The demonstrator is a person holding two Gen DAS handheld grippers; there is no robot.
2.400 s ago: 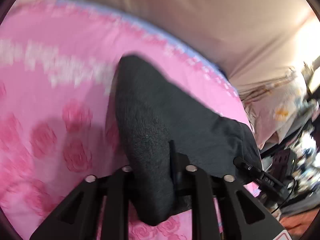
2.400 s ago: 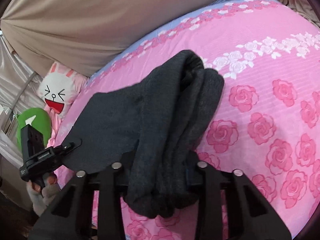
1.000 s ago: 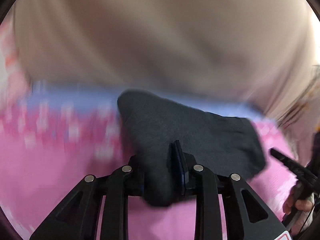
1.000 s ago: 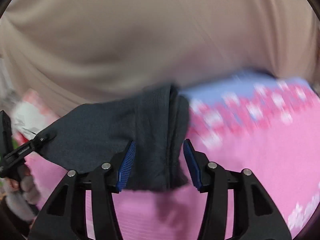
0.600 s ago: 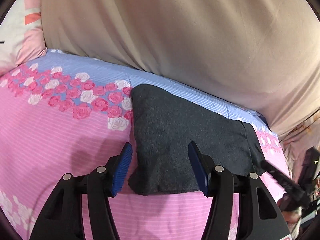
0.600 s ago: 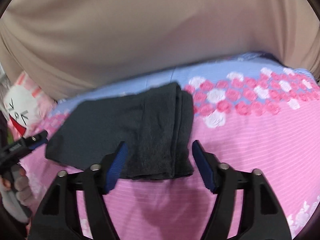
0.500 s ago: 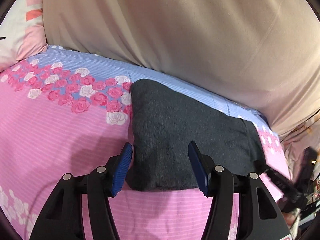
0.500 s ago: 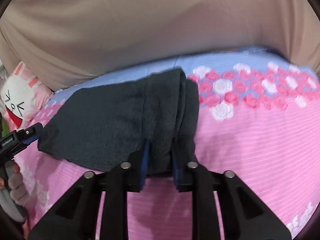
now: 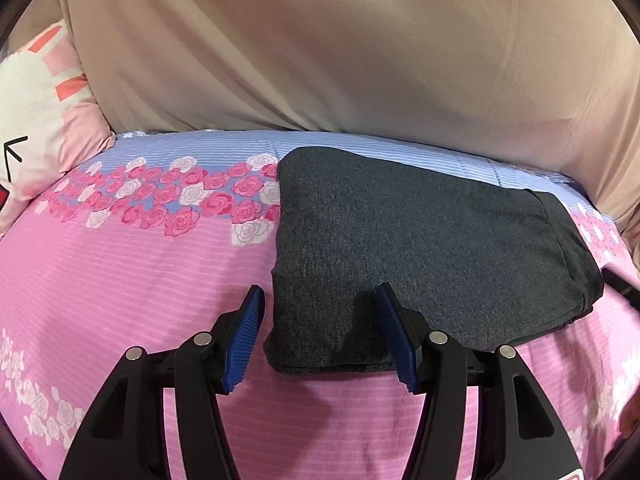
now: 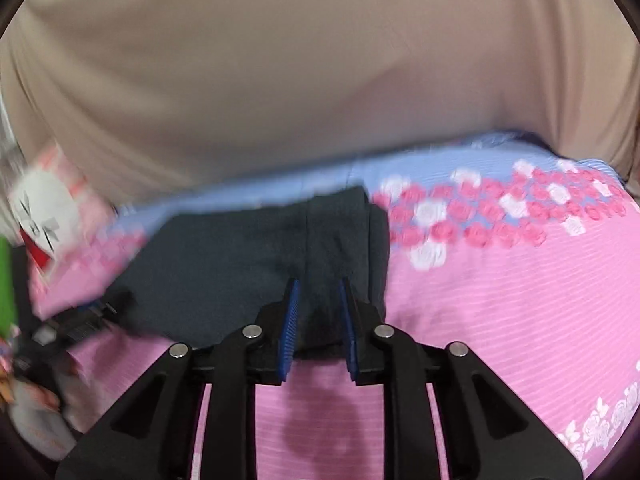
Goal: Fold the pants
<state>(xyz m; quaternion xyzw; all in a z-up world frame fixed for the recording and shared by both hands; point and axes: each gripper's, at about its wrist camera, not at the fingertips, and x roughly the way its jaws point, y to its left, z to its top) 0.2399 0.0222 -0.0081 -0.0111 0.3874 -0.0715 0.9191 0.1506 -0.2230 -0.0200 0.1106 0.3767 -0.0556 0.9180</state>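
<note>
Pants (image 9: 420, 248), a soft, limp, light dark knit folded on the bed (image 9: 120, 280), want gripping at a thick edge: left fingers (image 9: 244, 332) wide astride a corner, right fingers (image 10: 289, 328) narrow, opening around the edge.

One folded dark pants (image 9: 420, 248) counted. Two grippers: left gripper (image 9: 320, 336), right gripper (image 10: 318, 320). One bedsheet (image 9: 120, 280), one rabbit pillow (image 9: 36, 128), one beige drape (image 9: 320, 48).

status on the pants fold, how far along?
Done: dark pants lie folded in a compact rectangle on the pink bedspread. In hand: left gripper open around the near corner; right gripper opening, cloth between its pads. Left: pull both clear, maybe straighten edges.
</note>
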